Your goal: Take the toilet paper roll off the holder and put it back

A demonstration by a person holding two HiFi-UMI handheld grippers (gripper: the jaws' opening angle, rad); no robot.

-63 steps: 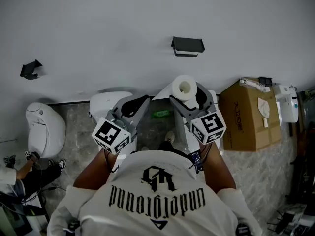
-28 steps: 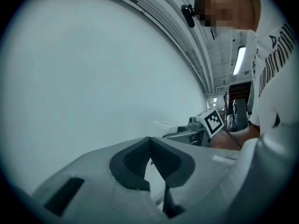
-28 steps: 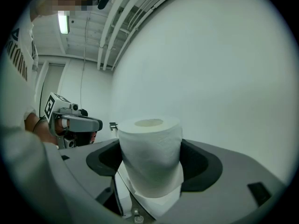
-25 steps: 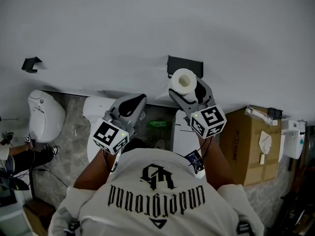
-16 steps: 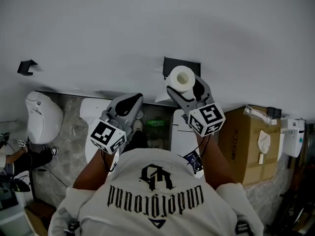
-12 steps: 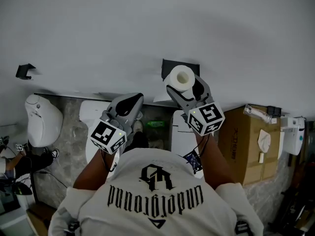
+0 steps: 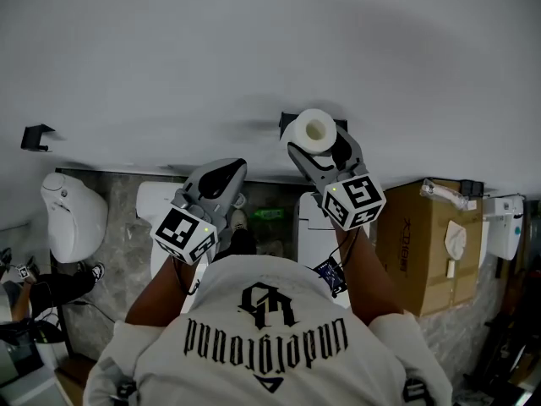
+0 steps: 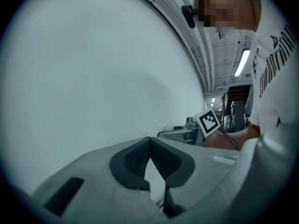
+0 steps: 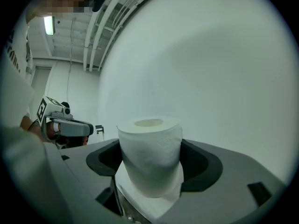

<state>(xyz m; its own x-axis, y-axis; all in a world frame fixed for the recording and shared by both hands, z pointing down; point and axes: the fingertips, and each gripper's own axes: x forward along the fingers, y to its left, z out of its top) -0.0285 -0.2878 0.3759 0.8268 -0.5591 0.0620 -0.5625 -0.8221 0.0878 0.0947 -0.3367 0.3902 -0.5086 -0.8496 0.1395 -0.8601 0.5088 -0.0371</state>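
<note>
My right gripper (image 7: 319, 145) is shut on a white toilet paper roll (image 7: 313, 132), its hollow core facing up. The roll is held just in front of the black wall holder (image 7: 285, 123), which it mostly covers. In the right gripper view the roll (image 9: 149, 157) stands upright between the dark pads (image 9: 198, 164), a loose sheet hanging below it, with plain white wall behind. My left gripper (image 7: 221, 173) hangs lower left, away from the wall, jaws closed with nothing in them. In the left gripper view its pads (image 8: 135, 160) meet at the tips.
A second small black bracket (image 7: 34, 136) sits on the wall far left. Below stand a white toilet (image 7: 72, 216), another white fixture (image 7: 156, 227) and a cardboard box (image 7: 427, 235) at the right. A person's shoes (image 7: 84, 273) show at lower left.
The right gripper has carried the roll up and toward the wall, from below the holder to right in front of it. The left gripper has stayed shut and low.
</note>
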